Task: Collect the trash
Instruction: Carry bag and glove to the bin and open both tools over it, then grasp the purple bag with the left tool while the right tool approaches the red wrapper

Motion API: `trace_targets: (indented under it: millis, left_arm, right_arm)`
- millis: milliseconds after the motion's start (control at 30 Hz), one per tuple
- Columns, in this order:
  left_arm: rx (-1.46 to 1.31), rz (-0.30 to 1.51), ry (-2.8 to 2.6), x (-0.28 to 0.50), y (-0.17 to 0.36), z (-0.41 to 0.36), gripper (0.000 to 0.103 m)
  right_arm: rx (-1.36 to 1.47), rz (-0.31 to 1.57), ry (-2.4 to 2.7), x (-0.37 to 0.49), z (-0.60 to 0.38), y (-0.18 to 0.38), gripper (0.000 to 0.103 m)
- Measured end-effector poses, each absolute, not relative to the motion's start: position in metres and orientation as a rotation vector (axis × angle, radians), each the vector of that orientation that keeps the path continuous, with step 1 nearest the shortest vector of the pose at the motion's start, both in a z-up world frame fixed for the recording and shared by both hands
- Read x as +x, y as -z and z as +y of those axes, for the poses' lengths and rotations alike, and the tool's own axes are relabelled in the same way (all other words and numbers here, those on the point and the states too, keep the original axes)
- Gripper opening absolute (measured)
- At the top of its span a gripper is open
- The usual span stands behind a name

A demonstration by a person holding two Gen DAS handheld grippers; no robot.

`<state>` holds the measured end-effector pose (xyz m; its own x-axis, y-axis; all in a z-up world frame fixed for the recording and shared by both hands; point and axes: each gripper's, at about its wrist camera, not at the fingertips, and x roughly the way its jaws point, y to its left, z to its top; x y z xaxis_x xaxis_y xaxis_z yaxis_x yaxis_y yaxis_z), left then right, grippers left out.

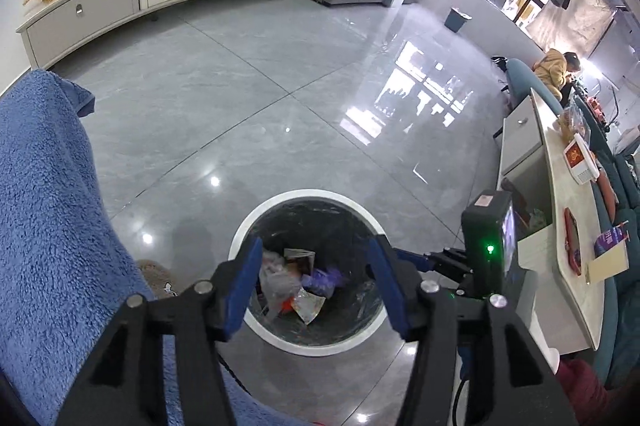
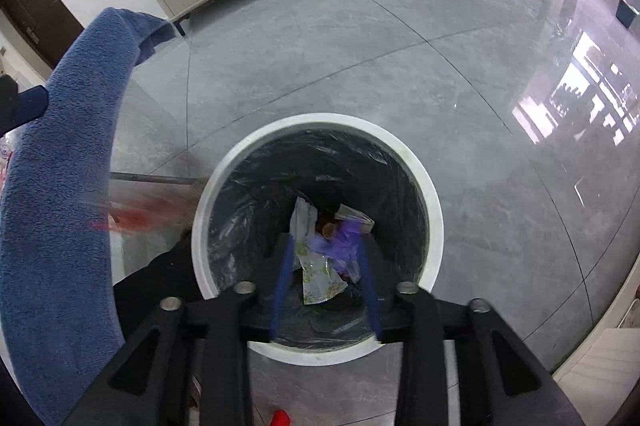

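Both grippers, left (image 1: 316, 282) and right (image 2: 326, 280), hang part-open and empty over one white-rimmed trash bin (image 1: 256, 218) with a black liner. I count roughly four scraps inside: clear bag (image 1: 276, 276), purple wrapper (image 2: 340, 242), printed packet (image 2: 320, 280), white paper (image 2: 302, 216). Dropping looks done; a red scrap (image 2: 280, 417) nearby remains.
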<state>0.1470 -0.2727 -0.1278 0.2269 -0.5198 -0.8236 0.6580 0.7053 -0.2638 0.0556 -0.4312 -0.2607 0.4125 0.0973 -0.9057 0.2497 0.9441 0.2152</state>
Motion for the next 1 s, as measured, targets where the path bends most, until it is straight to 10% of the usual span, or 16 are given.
trace_targets:
  millis: [1000]
  left_arm:
    - [0.025, 0.660, 0.459, 0.062, 0.003, 0.001, 0.066]
  right_arm:
    - [0.122, 0.740, -0.142, 0.040, -0.293, 0.039, 0.050]
